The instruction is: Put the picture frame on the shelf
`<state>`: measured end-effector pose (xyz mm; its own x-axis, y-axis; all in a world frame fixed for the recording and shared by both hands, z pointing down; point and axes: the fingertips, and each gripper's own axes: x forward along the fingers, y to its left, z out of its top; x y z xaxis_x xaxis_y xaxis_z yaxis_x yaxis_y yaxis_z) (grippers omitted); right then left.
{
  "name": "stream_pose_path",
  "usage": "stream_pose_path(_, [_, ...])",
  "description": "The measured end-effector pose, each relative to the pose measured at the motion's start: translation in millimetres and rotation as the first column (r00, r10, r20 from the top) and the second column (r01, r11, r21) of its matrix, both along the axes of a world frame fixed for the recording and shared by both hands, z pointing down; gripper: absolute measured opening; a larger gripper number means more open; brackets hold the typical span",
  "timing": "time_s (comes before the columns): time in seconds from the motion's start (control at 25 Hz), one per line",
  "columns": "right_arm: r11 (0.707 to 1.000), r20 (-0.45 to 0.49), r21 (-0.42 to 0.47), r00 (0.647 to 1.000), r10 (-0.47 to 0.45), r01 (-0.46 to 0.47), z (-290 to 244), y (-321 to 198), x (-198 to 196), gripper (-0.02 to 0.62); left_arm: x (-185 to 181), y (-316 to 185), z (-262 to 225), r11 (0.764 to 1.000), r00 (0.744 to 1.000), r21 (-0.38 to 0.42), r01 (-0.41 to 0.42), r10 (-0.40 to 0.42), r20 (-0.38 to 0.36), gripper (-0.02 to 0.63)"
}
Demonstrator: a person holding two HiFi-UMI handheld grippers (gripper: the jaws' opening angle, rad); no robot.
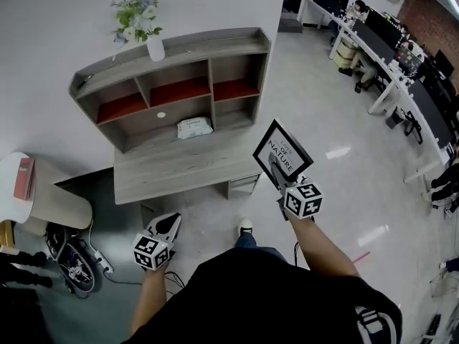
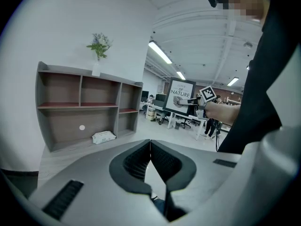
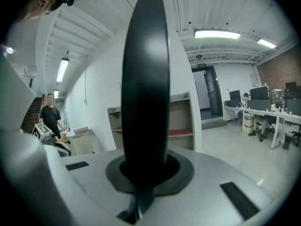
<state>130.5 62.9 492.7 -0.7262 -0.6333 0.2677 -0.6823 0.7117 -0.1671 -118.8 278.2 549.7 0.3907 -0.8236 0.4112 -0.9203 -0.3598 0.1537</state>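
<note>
The black picture frame [image 1: 282,153] with a white print is held upright in my right gripper [image 1: 277,170], whose jaws are shut on its lower edge, in front of the shelf unit's right end. In the right gripper view the picture frame [image 3: 145,79] shows edge-on as a dark band rising from the jaws. It also appears in the left gripper view as the picture frame [image 2: 179,96], off to the right. The grey shelf unit [image 1: 172,92] with red-lined cubbies stands against the wall. My left gripper [image 1: 166,226] is lower left, jaws shut and empty, tips touching [image 2: 150,147].
A vase of flowers [image 1: 140,21] stands on the shelf top. A pack of wipes [image 1: 194,127] lies in the lower bay above the desk surface [image 1: 179,170]. A round side table [image 1: 36,192] and cables sit left. Office desks [image 1: 401,70] with seated people fill the far right.
</note>
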Motion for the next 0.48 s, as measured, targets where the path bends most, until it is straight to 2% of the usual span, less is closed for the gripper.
stream_pose_path(0.48, [1.0,-0.001,-0.026,1.0,-0.009,0.009,12,-56,5,0.023,11,-58,-3,1.0,1.0,0.003,0.01,-0.01,0.004,0.02])
